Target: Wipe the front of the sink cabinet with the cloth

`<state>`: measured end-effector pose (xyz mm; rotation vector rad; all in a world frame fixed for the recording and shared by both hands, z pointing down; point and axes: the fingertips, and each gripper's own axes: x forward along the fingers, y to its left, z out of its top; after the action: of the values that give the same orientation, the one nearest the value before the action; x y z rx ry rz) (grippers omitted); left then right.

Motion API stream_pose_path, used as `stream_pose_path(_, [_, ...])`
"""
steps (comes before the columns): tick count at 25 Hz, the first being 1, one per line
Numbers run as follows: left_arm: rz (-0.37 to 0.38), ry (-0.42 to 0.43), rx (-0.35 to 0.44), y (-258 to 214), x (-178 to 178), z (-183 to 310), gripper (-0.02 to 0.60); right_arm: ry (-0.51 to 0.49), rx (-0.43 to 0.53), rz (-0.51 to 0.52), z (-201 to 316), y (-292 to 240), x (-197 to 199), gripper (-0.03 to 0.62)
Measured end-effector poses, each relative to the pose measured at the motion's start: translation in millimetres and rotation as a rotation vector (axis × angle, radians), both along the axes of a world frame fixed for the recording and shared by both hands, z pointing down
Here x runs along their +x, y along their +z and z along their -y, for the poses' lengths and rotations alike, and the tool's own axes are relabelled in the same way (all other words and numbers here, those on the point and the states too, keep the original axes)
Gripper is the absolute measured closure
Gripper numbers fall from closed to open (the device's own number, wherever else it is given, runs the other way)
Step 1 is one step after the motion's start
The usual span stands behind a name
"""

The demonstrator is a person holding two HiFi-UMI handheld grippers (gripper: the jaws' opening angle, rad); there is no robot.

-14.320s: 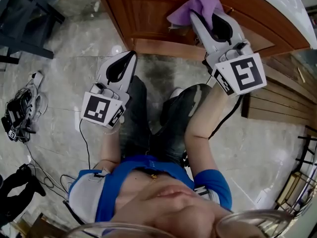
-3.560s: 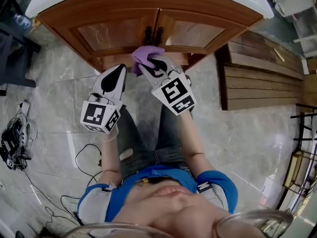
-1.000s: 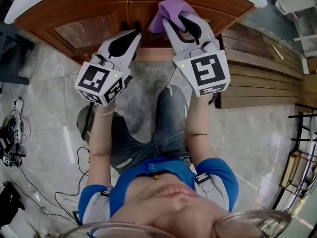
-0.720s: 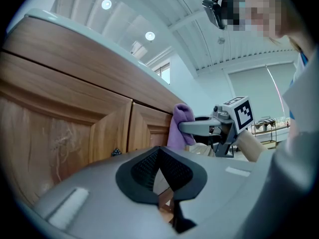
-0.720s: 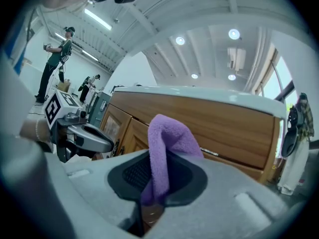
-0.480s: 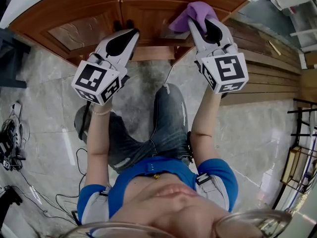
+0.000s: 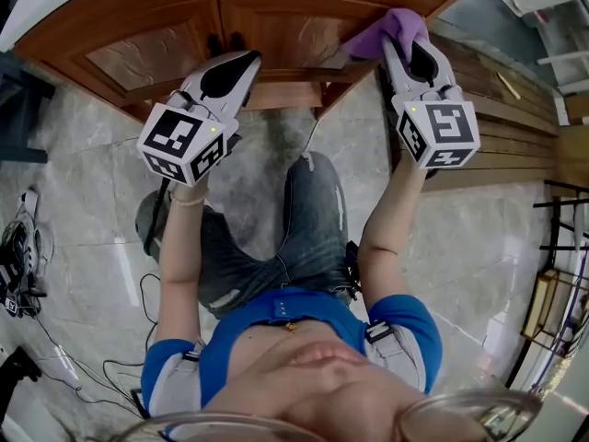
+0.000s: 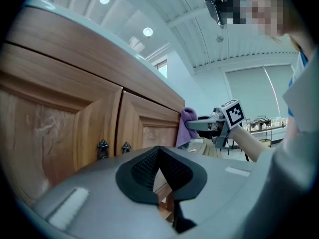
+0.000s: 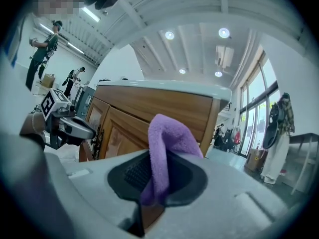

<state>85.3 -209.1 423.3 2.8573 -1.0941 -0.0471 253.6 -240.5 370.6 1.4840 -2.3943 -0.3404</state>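
Observation:
The wooden sink cabinet [image 7: 184, 26] with two doors and dark handles [image 7: 226, 41] spans the top of the head view under a white sink rim. A purple cloth [image 7: 391, 33] is pressed against the cabinet's right door near its right edge, with my right gripper [image 7: 402, 46] shut on it. The cloth [image 9: 167, 148] sticks up from between the jaws in the right gripper view. My left gripper [image 7: 241, 59] is shut with nothing in it, its tip close to the lower rail below the handles [image 8: 113, 147]. The right gripper [image 8: 205, 125] and the cloth [image 8: 188, 124] show at a distance in the left gripper view.
The person crouches on a grey marble floor [image 7: 92, 173], knees under the grippers. Wooden planks [image 7: 515, 145] lie to the right of the cabinet. Cables and gear [image 7: 17, 256] sit on the floor at far left. A metal rack [image 7: 561, 274] stands at right.
The right gripper has slid the purple cloth rightward across the right cabinet door, from near the handles to the door's right edge. The left gripper has stayed near the handles.

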Motion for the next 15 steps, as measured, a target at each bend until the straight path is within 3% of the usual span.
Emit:
stream_pose_path(9, [0.004,0.004,0.003,-0.3,2.5,0.4,0.581,0.003,0.044,0.02,0.8,3.4,0.5,0.536])
stream_pose_path(15, [0.007,0.009,0.004,0.3,3.8,-1.3,0.581,0.013,0.023,0.022,1.4,23.6,1.4,0.536])
